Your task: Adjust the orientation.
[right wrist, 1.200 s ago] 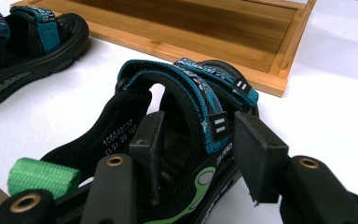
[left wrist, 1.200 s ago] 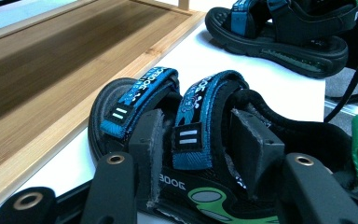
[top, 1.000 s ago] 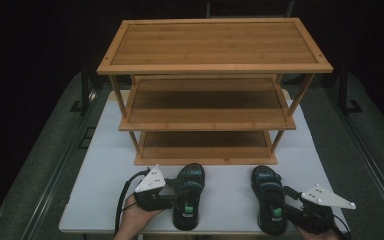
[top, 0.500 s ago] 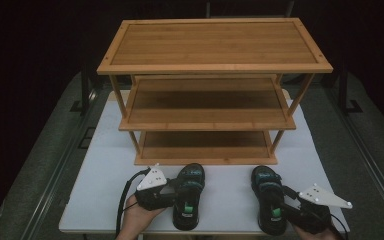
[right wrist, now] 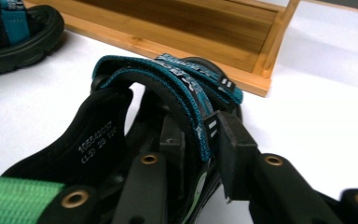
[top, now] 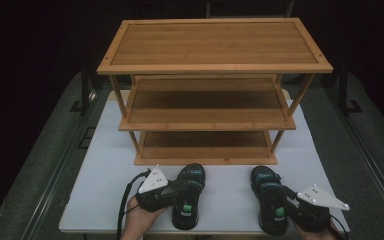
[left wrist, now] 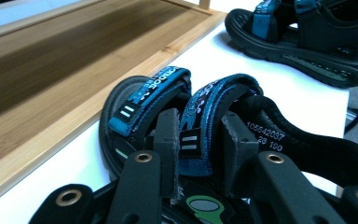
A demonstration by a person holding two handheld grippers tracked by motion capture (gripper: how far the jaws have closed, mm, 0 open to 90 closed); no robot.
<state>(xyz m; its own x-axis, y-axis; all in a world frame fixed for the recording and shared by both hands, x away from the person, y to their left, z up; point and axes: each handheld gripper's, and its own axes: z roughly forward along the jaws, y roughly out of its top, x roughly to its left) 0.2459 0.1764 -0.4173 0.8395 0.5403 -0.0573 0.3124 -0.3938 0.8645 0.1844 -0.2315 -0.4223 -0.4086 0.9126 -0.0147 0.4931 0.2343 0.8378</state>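
left sandal (top: 187,196) | strap pinched in left claw (left wrist: 199,148), closing | right sandal (top: 269,198) | strap pinched in right claw (right wrist: 199,154), closing | shelf rack (top: 207,125) bare

Two black sandals, teal straps: left sandal (top: 187,197), right sandal (top: 270,200); upright, apart, seemingly toes toward rack.

right hand-held gripper (right wrist: 200,149) | jaws just closing on sandal (right wrist: 135,121) strap (right wrist: 193,100) | wooden rack (right wrist: 177,32) behind

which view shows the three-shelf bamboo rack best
The high view: the whole three-shelf bamboo rack shows there, top to base. The left gripper view catches just its bottom shelf edge; the right gripper view just a bottom corner with one leg.
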